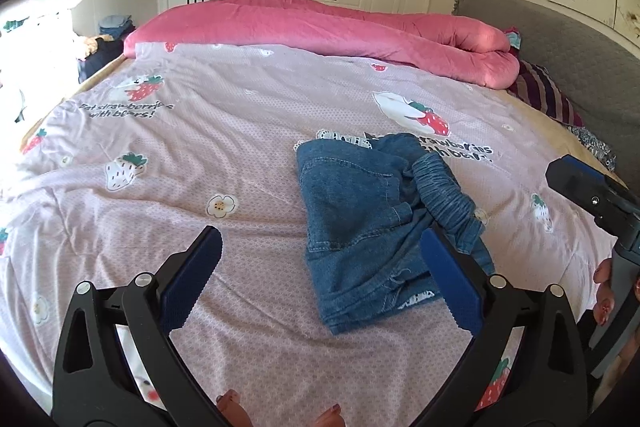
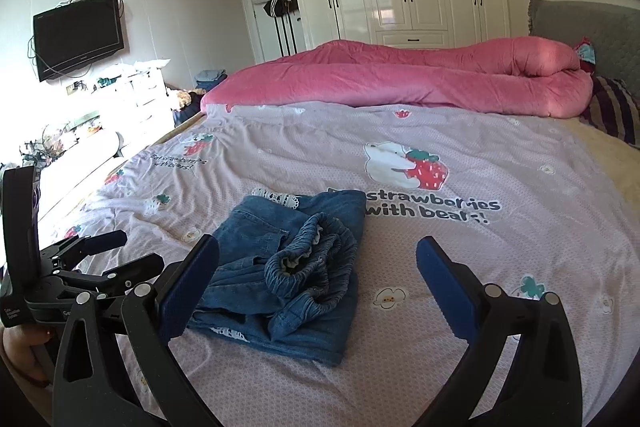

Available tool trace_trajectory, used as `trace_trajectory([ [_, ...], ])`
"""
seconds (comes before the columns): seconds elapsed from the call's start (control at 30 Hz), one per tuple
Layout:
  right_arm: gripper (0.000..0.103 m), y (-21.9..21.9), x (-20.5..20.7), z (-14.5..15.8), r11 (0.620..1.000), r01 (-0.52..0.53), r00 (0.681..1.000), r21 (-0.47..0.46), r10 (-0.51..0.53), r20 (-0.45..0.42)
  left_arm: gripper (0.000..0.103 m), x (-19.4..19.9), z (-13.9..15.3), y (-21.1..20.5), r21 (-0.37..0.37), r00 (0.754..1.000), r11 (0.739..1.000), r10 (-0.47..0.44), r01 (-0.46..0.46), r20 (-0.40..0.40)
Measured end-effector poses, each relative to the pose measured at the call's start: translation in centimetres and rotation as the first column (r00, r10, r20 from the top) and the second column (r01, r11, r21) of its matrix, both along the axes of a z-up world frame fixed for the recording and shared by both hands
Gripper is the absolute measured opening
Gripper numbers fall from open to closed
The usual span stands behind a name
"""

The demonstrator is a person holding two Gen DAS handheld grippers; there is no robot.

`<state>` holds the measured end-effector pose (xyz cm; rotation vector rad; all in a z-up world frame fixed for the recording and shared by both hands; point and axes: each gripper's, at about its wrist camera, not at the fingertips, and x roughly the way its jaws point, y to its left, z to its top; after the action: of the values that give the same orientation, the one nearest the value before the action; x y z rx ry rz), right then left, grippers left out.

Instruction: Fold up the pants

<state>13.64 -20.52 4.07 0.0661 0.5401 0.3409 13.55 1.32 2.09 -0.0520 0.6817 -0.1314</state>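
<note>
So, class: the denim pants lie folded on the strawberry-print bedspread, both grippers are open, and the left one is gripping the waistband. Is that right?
Not quite. The left gripper grips nothing: the left wrist view shows its fingers spread open over the pants. The pants do lie folded on the bedspread, and the right gripper is open too.

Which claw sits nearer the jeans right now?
Left, narrowly. The left claw is open, one finger overlapping the jeans at their edge. The right claw is also open, hovering just short of them.
</note>
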Motion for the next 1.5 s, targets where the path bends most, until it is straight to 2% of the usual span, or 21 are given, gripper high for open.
trace_trajectory([
  [0.73, 0.098, -0.6, -4.0, 0.2, 1.000, -0.006, 1.000, 0.012, 0.006, 0.005, 0.093, -4.2, 0.3, -1.0, 0.030, 1.000, 0.999, 0.009, -0.010, 0.025],
  [1.07, 0.098, -0.9, -6.0, -1.0, 0.999, 0.030, 0.999, -0.013, -0.030, -0.012, 0.093, -6.1, -0.1, -0.9, 0.015, 1.000, 1.000, 0.025, -0.025, 0.015],
  [1.27, 0.098, -0.4, -7.1, -1.8, 0.997, 0.033, 0.999, -0.064, -0.034, -0.008, 0.093, -7.4, -0.4, -1.1, 0.027, 1.000, 0.999, 0.025, -0.025, 0.014],
  [1.5, 0.098, -0.9, -8.0, -3.3, 0.998, 0.033, 0.998, -0.059, -0.036, -0.051, 0.093, -8.5, -1.5, -1.4, 0.022, 1.000, 0.999, 0.029, -0.029, -0.007],
])
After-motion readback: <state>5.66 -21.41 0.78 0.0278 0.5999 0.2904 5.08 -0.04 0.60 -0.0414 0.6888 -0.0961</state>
